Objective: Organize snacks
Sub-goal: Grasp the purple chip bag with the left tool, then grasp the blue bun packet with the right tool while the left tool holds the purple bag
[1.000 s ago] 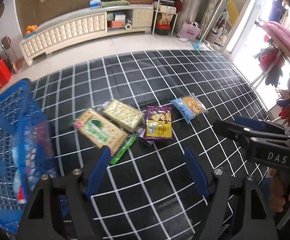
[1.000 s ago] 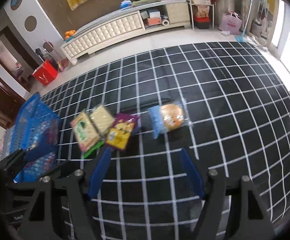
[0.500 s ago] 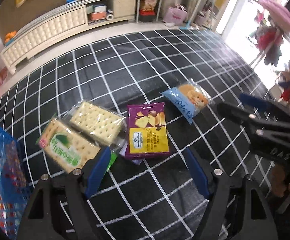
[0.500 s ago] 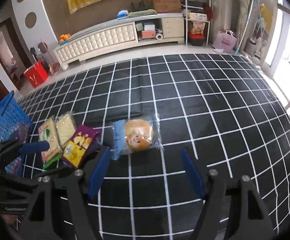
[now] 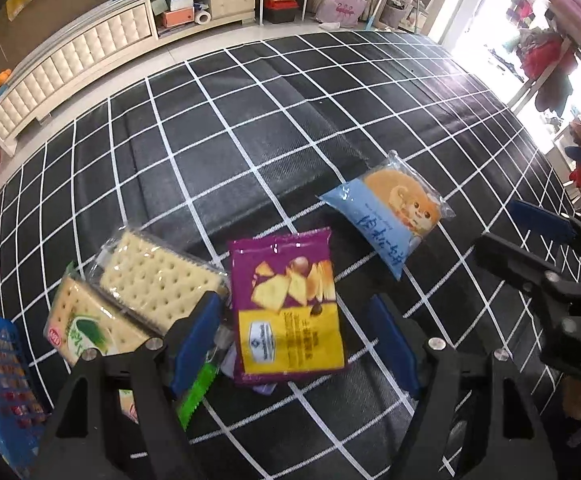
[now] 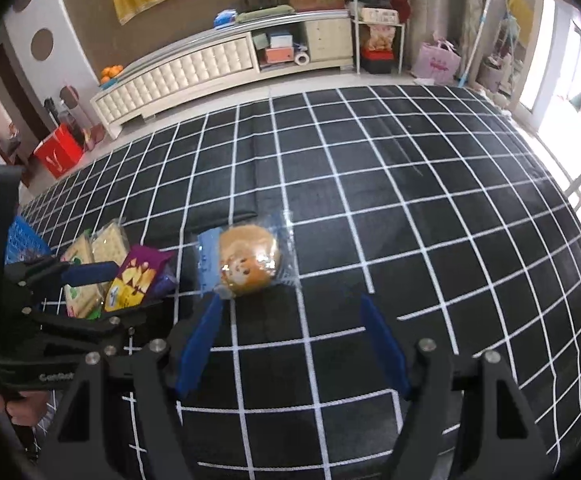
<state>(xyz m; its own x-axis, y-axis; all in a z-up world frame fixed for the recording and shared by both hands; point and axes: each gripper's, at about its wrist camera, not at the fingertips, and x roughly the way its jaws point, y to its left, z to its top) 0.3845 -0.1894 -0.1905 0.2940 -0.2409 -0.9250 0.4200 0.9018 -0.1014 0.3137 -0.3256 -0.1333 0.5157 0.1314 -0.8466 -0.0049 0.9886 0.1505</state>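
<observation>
White letters "DAS" stand on the black body of the right hand-held gripper (image 5: 530, 240), at the left wrist view's right edge. The pale blue bread wrapper (image 5: 386, 220) bears dark handwritten-style characters too small to read. Print on the purple-and-yellow chip packet (image 5: 286, 304) stays illegible.

Glossy plastic wrappers on the purple chip bag (image 5: 288, 304) and bun packet (image 6: 246, 262); the checked mat (image 5: 274, 128) looks like matt woven cloth.

Two cracker packs (image 5: 152, 280), one chip bag (image 5: 288, 304), one bun (image 5: 394, 210)
</observation>
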